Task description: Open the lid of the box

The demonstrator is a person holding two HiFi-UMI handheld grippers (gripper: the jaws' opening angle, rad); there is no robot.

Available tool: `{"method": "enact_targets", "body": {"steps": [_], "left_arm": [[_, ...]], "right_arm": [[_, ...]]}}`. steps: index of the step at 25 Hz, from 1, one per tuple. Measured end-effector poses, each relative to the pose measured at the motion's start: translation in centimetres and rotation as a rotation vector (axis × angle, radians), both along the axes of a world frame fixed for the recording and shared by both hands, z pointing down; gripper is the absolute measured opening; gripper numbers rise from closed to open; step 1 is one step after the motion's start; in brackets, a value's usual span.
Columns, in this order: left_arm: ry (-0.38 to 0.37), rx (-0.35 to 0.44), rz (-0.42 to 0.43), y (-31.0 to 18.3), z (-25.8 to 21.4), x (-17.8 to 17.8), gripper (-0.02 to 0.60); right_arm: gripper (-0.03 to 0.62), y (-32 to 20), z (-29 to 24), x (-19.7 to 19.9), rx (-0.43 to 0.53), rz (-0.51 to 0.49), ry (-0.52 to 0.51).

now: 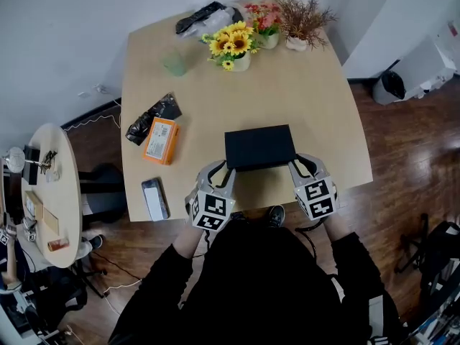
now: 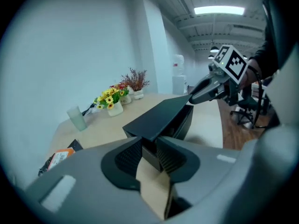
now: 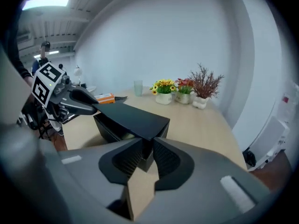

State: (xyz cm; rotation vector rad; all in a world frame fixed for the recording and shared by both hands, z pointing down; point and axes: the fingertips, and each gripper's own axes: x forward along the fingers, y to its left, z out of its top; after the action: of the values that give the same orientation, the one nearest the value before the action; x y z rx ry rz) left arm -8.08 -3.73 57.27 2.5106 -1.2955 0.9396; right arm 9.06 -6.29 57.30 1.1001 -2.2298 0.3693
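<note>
A flat black box (image 1: 259, 146) lies near the front edge of the tan table (image 1: 309, 99). Its lid (image 2: 159, 118) is tilted up at the near side, and the box base (image 2: 181, 124) shows beneath it. My left gripper (image 1: 224, 169) is shut on the lid's near left corner, seen close up between the jaws of the left gripper (image 2: 149, 150). My right gripper (image 1: 296, 165) is shut on the near right corner; in its own view the right gripper (image 3: 147, 155) pinches the lid (image 3: 133, 118) above the dark base (image 3: 110, 130). Each gripper view shows the other gripper across the box.
An orange packet (image 1: 160, 140) and a black wrapper (image 1: 151, 117) lie to the box's left, a silver case (image 1: 154, 198) at the front left edge. A sunflower pot (image 1: 231, 47), green cup (image 1: 175, 63) and more plants (image 1: 302, 20) stand at the back. A round side table (image 1: 50, 192) is left.
</note>
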Motion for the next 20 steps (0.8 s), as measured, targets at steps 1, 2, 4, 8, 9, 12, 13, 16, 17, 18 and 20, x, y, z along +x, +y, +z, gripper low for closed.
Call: {"method": "enact_targets", "body": {"steps": [1, 2, 4, 8, 9, 12, 13, 16, 17, 18, 20], "left_arm": [[0.007, 0.016, -0.008, -0.1, -0.3, -0.1, 0.078], [0.023, 0.025, -0.018, -0.3, -0.7, -0.3, 0.074], [0.045, 0.048, -0.036, -0.9, -1.7, -0.5, 0.063], [0.066, 0.11, -0.057, -3.4, -4.6, -1.0, 0.063], [0.071, 0.119, -0.056, -4.1, -5.2, -1.1, 0.063], [0.068, 0.123, -0.021, -6.4, -6.1, -0.8, 0.063], [0.062, 0.121, -0.007, -7.1, -6.2, -0.6, 0.063], [0.061, 0.078, 0.02, -9.0, -5.2, 0.0, 0.063], [0.08, 0.051, 0.017, -9.3, -4.8, 0.0, 0.063], [0.111, 0.021, 0.008, -9.5, -4.5, 0.0, 0.063], [0.189, -0.021, -0.024, -9.4, -4.5, -0.4, 0.063]], "right_arm": [[0.074, -0.1, -0.3, 0.1, 0.014, -0.001, -0.012], [0.072, -0.3, -0.7, 0.1, 0.019, 0.005, -0.039], [0.062, -1.1, -1.9, 0.0, 0.035, 0.032, -0.104], [0.014, -4.2, -4.9, -0.1, 0.104, 0.075, -0.181], [0.014, -5.1, -5.5, -0.3, 0.122, 0.075, -0.18], [0.014, -8.1, -6.4, -1.1, 0.148, 0.07, -0.156], [0.014, -9.1, -6.5, -1.4, 0.148, 0.072, -0.149], [0.017, -11.9, -5.7, -2.4, 0.115, 0.073, -0.139], [0.017, -12.7, -5.1, -2.9, 0.09, 0.072, -0.14], [0.017, -13.4, -4.5, -3.3, 0.059, 0.073, -0.147], [0.015, -14.6, -3.7, -3.8, 0.01, 0.087, -0.173]]}}
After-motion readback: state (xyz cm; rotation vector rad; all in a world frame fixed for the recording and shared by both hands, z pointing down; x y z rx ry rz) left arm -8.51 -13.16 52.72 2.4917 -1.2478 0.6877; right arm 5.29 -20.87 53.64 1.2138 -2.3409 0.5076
